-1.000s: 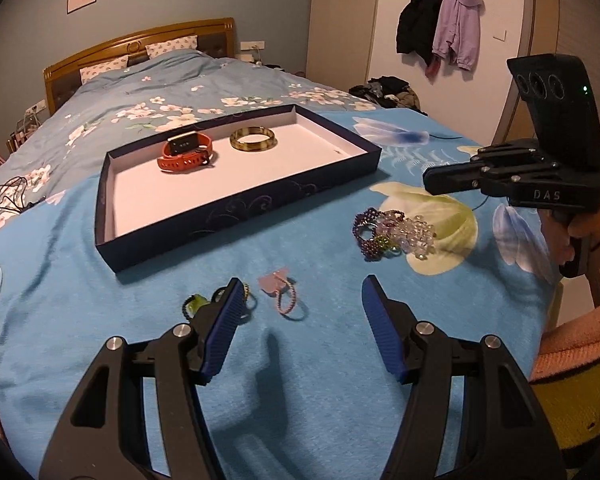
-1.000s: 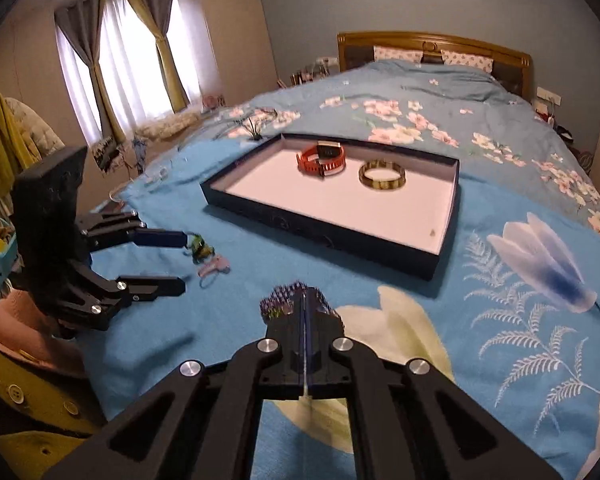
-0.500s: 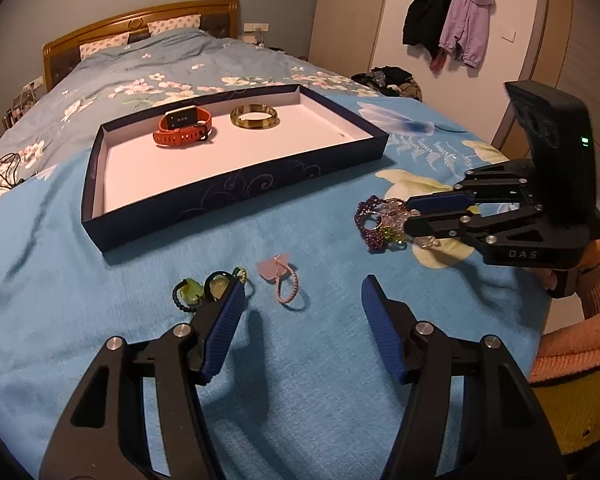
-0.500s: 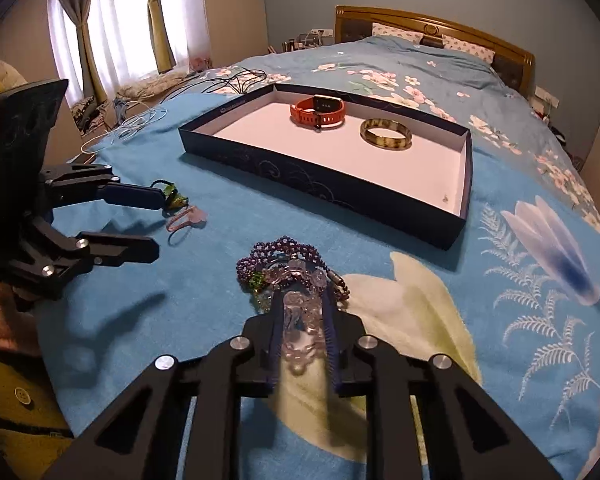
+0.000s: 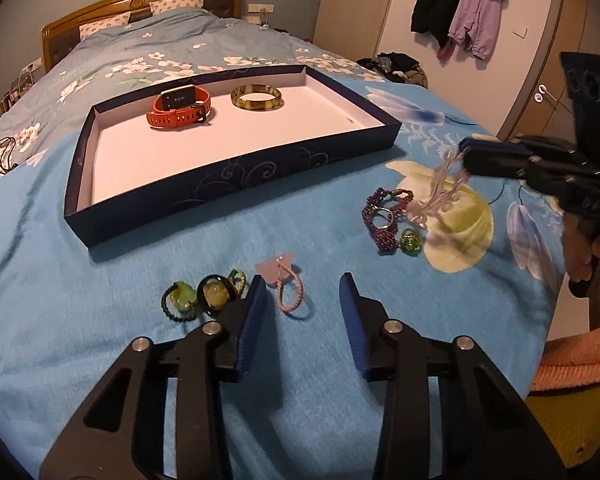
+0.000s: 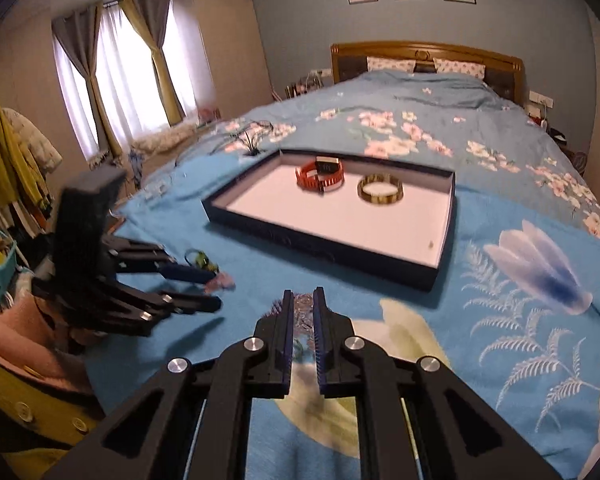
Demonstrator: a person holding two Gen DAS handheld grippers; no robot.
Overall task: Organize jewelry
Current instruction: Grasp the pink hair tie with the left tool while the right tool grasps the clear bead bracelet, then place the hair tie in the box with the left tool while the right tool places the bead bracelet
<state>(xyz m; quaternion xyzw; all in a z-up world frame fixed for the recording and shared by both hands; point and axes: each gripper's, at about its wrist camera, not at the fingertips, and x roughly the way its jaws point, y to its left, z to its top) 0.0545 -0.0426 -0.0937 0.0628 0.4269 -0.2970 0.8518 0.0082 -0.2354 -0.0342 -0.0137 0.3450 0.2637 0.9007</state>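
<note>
Two pieces already lie in the dark blue tray (image 5: pixel 236 184) on the bed (image 5: pixel 100 320): an orange watch (image 5: pixel 179 109) and a gold bangle (image 5: pixel 257 98), side by side near its far end. The rest is still out on the blue bedspread. The right claw (image 6: pixel 302 302) is pinched narrow on a clear bead bracelet (image 5: pixel 440 194), which dangles from its tips just above a purple bead bracelet (image 5: pixel 384 220) and a small green ring (image 5: pixel 410 242). The left claw (image 5: pixel 302 292) has just been closing to a middling gap; a pink hair tie (image 5: pixel 286 286) lies between its pads, untouched as far as shows. Green stone pieces (image 5: pixel 198 298) wait just beside it. By this judgement, well under half is sorted.
</note>
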